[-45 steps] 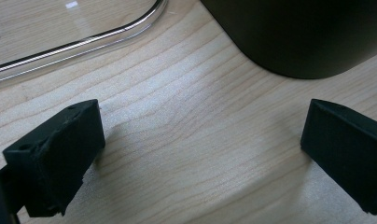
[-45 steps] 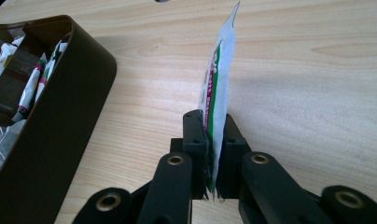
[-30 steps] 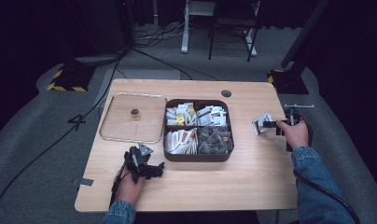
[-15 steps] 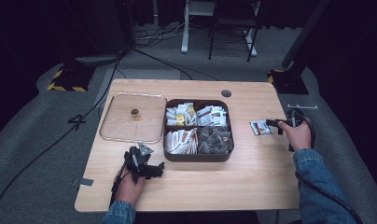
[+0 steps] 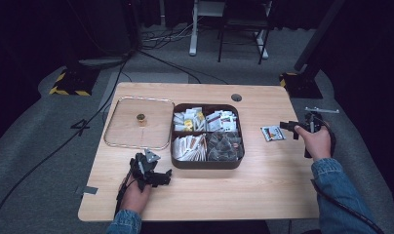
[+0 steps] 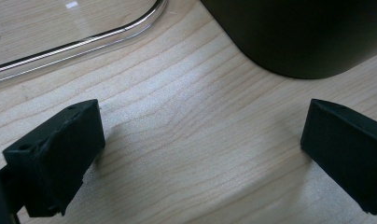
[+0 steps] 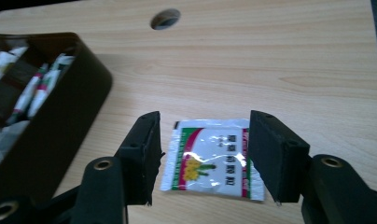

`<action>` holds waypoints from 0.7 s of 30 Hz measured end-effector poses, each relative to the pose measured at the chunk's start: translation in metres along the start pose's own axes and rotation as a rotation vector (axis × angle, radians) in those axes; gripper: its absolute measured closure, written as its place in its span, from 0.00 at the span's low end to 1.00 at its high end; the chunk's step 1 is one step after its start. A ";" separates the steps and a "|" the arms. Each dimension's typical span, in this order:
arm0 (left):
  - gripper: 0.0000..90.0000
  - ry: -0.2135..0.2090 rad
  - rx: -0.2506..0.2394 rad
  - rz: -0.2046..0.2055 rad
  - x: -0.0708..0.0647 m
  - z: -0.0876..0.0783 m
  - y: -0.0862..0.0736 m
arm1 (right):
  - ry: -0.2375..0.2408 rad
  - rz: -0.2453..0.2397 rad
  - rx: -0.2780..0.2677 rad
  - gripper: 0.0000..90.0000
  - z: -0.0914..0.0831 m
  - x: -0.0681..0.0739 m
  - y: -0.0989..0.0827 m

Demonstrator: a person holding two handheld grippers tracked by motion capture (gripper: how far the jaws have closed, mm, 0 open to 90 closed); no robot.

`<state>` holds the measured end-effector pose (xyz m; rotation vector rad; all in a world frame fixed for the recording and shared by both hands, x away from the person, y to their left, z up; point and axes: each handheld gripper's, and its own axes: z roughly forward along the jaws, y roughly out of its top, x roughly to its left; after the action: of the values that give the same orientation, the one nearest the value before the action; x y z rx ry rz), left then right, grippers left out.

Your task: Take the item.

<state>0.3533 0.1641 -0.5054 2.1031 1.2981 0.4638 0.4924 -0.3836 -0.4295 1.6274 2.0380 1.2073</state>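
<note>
A wooden table (image 5: 263, 190) is seen from the high view, with a round hole (image 5: 236, 97) near its far edge. At its middle a dark square box (image 5: 207, 163) is set, divided into four compartments that are packed with packets and sachets. Just beside the box, on the side of the left gripper, a clear lid (image 5: 122, 129) with a small knob (image 5: 141, 117) is laid flat on the table.

The left gripper (image 5: 153, 176) is held low near the front edge by the left hand (image 5: 136, 195), with its grey plate on top. In the left gripper view its jaws are spread wide over bare wood, nothing between them; a rounded corner of the box (image 6: 298, 37) is seen ahead and to one side, and the lid's rim (image 6: 84, 39) ahead on the other.

The right gripper (image 5: 288, 127) is held by the right hand (image 5: 316, 141) near the table's right edge, pointing toward the box. In the right gripper view its jaws are spread apart, and a sachet (image 7: 210, 158) is seen lying flat on the wood between and just beyond them, touched by neither. The sachet (image 5: 273, 133) is white with red and green bands and a yellow picture; its print cannot be read. It lies apart from the box (image 7: 42, 135), between the box and the right gripper.
</note>
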 end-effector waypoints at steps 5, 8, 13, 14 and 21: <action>0.00 0.000 0.000 0.000 0.000 0.000 0.000 | 0.049 -0.028 -0.022 0.50 -0.018 0.014 -0.004; 0.00 0.000 0.000 0.000 0.000 0.000 0.000 | 0.083 -0.044 -0.029 0.50 -0.026 0.023 -0.009; 0.00 0.003 -0.001 -0.003 0.000 0.000 0.000 | 0.141 -0.070 -0.033 0.50 -0.037 0.039 -0.020; 0.00 0.003 0.000 -0.004 0.000 0.000 0.000 | 0.150 -0.076 -0.031 0.50 -0.038 0.042 -0.023; 0.00 0.003 0.000 -0.004 -0.001 0.000 0.000 | 0.177 -0.121 -0.019 0.48 -0.041 0.056 -0.041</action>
<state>0.3528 0.1638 -0.5054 2.1000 1.3040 0.4651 0.4192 -0.3523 -0.4186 1.4105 2.1872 1.3653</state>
